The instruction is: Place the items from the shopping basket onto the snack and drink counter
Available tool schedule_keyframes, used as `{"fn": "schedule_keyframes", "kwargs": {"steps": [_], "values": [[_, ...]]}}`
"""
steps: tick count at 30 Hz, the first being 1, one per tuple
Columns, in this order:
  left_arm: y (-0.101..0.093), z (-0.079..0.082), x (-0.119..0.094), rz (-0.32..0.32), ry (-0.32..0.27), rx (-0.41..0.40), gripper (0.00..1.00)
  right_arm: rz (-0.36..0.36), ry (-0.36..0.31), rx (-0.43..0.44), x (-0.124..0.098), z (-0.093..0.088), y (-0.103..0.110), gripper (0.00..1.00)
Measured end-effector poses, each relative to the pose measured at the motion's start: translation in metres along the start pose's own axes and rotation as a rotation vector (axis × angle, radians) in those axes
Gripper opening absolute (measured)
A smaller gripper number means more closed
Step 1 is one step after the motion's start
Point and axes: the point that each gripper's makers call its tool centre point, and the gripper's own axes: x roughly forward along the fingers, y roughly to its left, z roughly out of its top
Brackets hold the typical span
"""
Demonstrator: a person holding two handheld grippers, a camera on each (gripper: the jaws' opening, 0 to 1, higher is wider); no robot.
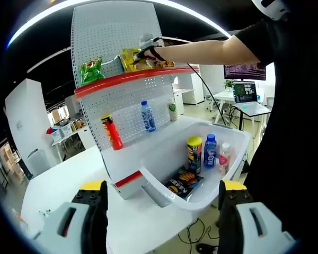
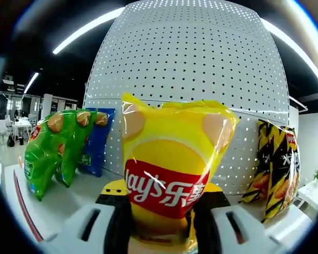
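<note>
My right gripper (image 2: 161,211) is shut on a yellow Lay's chip bag (image 2: 172,169), holding it upright over the top shelf in front of the pegboard. In the left gripper view the right gripper (image 1: 147,50) and the yellow bag (image 1: 130,58) are up at the red-edged top shelf (image 1: 122,80). My left gripper (image 1: 161,193) is open and empty, hovering before the white shopping basket (image 1: 230,129). The basket holds a yellow can (image 1: 194,153), a blue bottle (image 1: 210,151), a pinkish bottle (image 1: 224,159) and a flat snack pack (image 1: 184,182).
A green chip bag (image 2: 55,151), a blue bag (image 2: 98,140) and a black-and-yellow bag (image 2: 275,169) stand on the top shelf. The lower shelf carries a red can (image 1: 112,132), a water bottle (image 1: 148,116) and a small bottle (image 1: 172,112). A laptop (image 1: 245,92) sits on a desk behind.
</note>
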Motion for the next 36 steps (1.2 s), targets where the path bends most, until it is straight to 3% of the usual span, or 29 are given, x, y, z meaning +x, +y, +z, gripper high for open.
{"fn": "schedule_keyframes", "kwargs": {"steps": [2,5,10,13,16,21,24,29,36], "values": [[0.0,0.001,0.0,-0.002,0.001,0.003,0.86,0.002,0.001,-0.006,0.003,0.0,-0.001,0.47],[-0.001,0.015,-0.002,0.001,-0.039,0.004,0.87,-0.002,0.017,0.01,0.004,-0.004,-0.004,0.53],[0.0,0.019,0.0,-0.002,-0.054,0.004,0.87,0.015,0.025,-0.008,0.013,-0.006,-0.003,0.6],[0.001,0.016,0.0,0.001,-0.041,0.005,0.87,0.04,0.032,-0.01,0.022,-0.007,-0.001,0.7],[0.0,0.009,0.001,0.008,0.003,0.037,0.87,0.056,0.033,-0.04,0.029,-0.009,-0.001,0.7],[-0.002,0.011,0.002,0.001,-0.007,0.031,0.87,0.058,0.029,-0.035,0.037,-0.006,-0.004,0.74],[0.0,0.012,0.002,0.005,-0.008,0.028,0.87,0.066,0.025,-0.03,0.034,-0.005,-0.001,0.83],[0.001,0.011,0.001,0.011,-0.014,0.02,0.87,0.055,0.026,-0.044,0.034,-0.008,-0.005,0.91],[0.001,0.008,0.001,0.012,-0.01,0.013,0.87,0.043,0.007,0.023,0.018,-0.003,-0.008,0.97]]}}
